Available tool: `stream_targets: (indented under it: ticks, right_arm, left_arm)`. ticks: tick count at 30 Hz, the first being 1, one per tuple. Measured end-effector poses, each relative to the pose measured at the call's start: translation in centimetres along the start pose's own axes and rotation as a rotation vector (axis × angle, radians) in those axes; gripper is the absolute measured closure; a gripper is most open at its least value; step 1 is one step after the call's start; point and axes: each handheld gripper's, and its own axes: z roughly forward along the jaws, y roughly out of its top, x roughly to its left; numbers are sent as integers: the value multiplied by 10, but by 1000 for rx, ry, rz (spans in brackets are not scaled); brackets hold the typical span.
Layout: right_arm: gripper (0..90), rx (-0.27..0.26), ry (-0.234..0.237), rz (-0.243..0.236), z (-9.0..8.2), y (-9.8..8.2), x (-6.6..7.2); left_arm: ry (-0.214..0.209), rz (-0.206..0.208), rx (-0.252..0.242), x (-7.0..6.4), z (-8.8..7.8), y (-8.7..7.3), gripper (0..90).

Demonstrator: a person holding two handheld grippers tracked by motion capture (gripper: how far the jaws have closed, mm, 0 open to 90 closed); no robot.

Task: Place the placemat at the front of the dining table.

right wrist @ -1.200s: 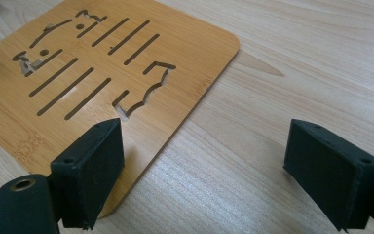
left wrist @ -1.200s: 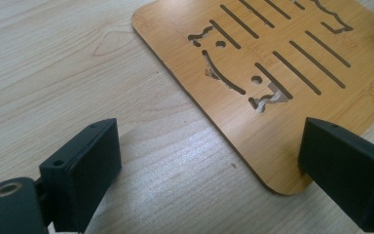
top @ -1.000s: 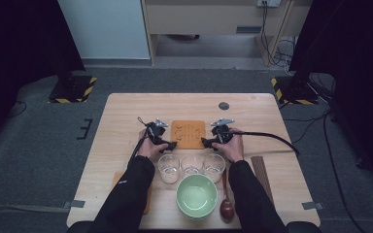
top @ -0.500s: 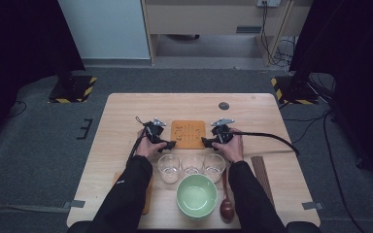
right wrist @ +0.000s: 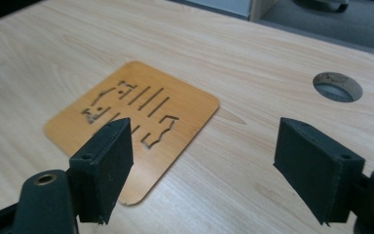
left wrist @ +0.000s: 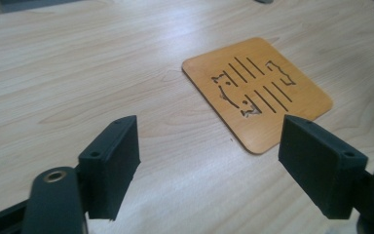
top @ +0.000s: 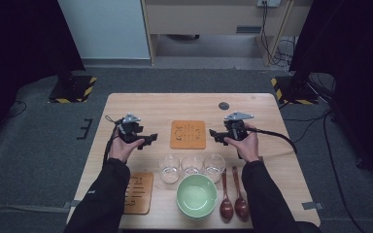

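An orange wooden coaster (top: pixel 188 134) with a cut-out pattern lies flat at the table's middle. My left gripper (top: pixel 148 139) hovers to its left, jaws pointing toward it. My right gripper (top: pixel 213 136) hovers to its right, facing it from the other side. Both sets of jaws have just been closing a little but stand wide apart with nothing between them. In the left gripper view the coaster (left wrist: pixel 258 92) lies ahead of the open left gripper (left wrist: pixel 209 141), off to the right. In the right gripper view the coaster (right wrist: pixel 141 105) sits beyond the left jaw of the right gripper (right wrist: pixel 202 146).
Three clear glasses (top: pixel 192 165) stand in a row just in front of the coaster. A green bowl (top: pixel 196 196) sits near the front edge, with two dark wooden spoons (top: pixel 233 204) to its right. A second coaster (top: pixel 137 191) lies front left. A round cable hole (top: pixel 224 106) sits behind.
Both hands have lifted and drawn outward from the middle coaster, the left one farther to the left, the right one slightly to the right. The coaster has stayed put.
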Motion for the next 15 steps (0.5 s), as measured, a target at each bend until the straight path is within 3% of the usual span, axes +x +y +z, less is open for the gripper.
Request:
stream_targets:
  ticks: [3,7,9,10,11,12,15]
  right_arm:
    - [226,-9,27,-1,-18,1,-1]
    - [226,-23,61,12,-42,-3,-4]
    - [227,2,73,35,-54,-7,-6]
    - [229,20,84,44,-59,-8,-8]
    - [225,33,92,46,-69,-13,-10]
    - [225,33,90,45,-73,-15,-11]
    - [215,62,95,34,-86,-20,-15]
  left_arm:
    - [18,-42,-26,2,-19,-8,232]
    - [27,-68,-53,4,-40,-25,206]
    - [14,-91,-74,5,-47,-34,224]
    - [0,-123,-101,7,-53,-41,237]
    - [0,-123,-101,7,-53,-41,234]
    - [-11,-156,-122,8,-56,-47,231]
    - [-11,-173,-136,9,-62,-54,202]
